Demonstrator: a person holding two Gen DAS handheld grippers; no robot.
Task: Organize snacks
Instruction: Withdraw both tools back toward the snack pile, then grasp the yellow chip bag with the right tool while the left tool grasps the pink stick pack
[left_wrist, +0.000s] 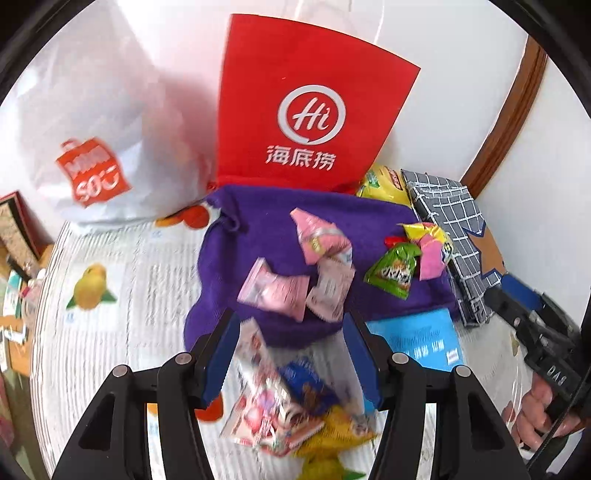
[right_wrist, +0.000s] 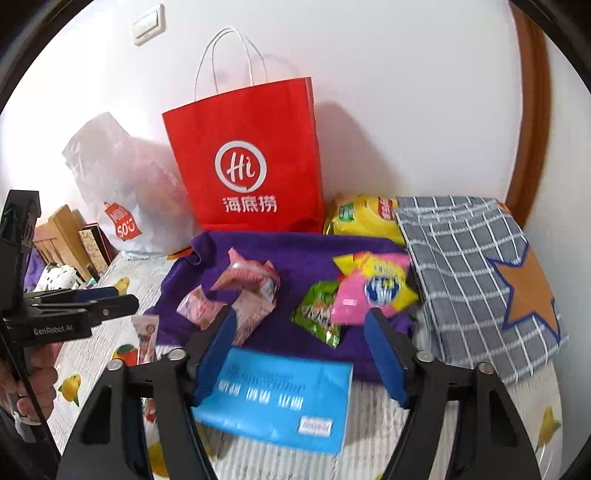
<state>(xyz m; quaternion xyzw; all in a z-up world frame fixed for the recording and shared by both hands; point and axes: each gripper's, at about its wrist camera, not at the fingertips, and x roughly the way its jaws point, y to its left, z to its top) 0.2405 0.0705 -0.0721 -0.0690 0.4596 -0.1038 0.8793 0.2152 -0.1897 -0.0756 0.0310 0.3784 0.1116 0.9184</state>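
Pink snack packets (left_wrist: 295, 273) (right_wrist: 240, 295), a green packet (left_wrist: 395, 269) (right_wrist: 319, 314) and a yellow-pink packet (left_wrist: 430, 247) (right_wrist: 376, 288) lie on a purple cloth (left_wrist: 266, 221) (right_wrist: 306, 254). My left gripper (left_wrist: 291, 325) is open above a pile of pink, blue and yellow packets (left_wrist: 280, 406) at the cloth's near edge, not holding them. My right gripper (right_wrist: 301, 321) is open and empty above a blue packet (right_wrist: 280, 398) (left_wrist: 421, 339). The left gripper also shows in the right wrist view (right_wrist: 110, 299), the right one in the left wrist view (left_wrist: 524, 314).
A red paper bag (left_wrist: 306, 103) (right_wrist: 247, 158) and a white plastic bag (left_wrist: 92, 122) (right_wrist: 122, 192) stand against the wall. A yellow chip bag (right_wrist: 365, 214) and a grey checked fabric bag (right_wrist: 476, 266) (left_wrist: 450, 229) lie at the right. A fruit-printed cover (left_wrist: 110, 295) covers the table.
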